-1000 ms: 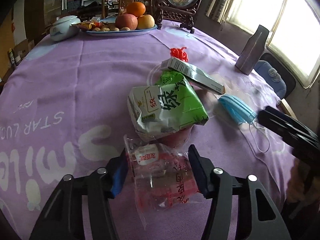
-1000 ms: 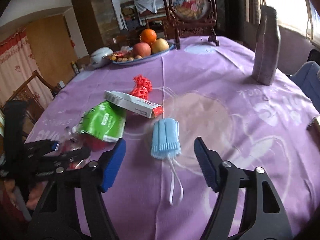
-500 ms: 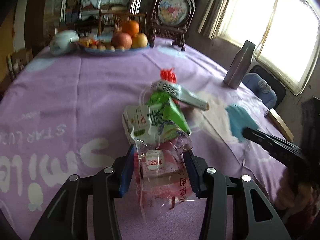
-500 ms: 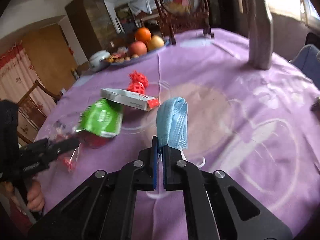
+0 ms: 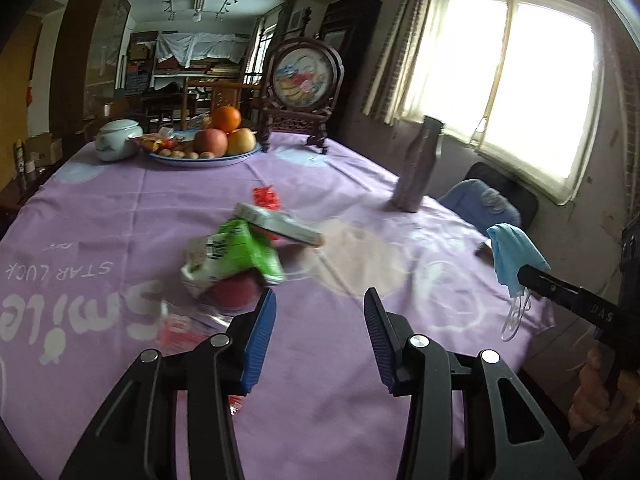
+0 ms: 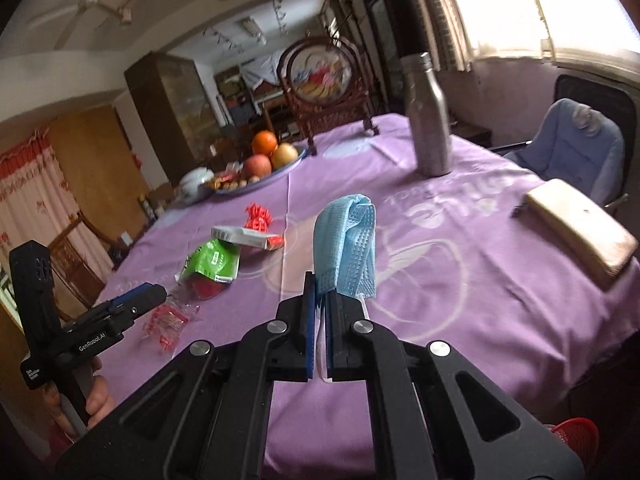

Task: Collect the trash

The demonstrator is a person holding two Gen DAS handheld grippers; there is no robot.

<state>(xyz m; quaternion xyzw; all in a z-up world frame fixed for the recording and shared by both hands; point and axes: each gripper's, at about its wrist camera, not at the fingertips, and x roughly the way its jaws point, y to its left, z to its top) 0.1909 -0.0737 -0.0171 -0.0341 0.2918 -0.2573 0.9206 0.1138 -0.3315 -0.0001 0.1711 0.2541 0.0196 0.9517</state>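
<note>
My right gripper [image 6: 319,292] is shut on a blue face mask [image 6: 348,240], which hangs clear of the purple tablecloth [image 6: 460,300]. My left gripper [image 5: 320,300] hovers over the table with its jaws closing and nothing between them. A clear wrapper with red print [image 5: 176,324] lies on the cloth just left of its left finger. Beyond it sit a green packet [image 5: 232,256] on a red lid, a flat white box [image 5: 276,224] and a small red bundle [image 5: 266,196]. The left wrist view shows the mask [image 5: 512,256] at the far right.
At the far side stand a fruit plate [image 5: 200,156], a white lidded jar [image 5: 118,138], a framed round ornament [image 5: 304,80] and a metal bottle [image 6: 428,120]. A wooden block [image 6: 580,232] lies at the right edge by a blue cushioned chair [image 6: 568,148]. A red basket [image 6: 576,436] shows below.
The right gripper shut on the mask and lifted it off the table. The left gripper rose and swung right; the wrapper it held slipped out and lies on the cloth.
</note>
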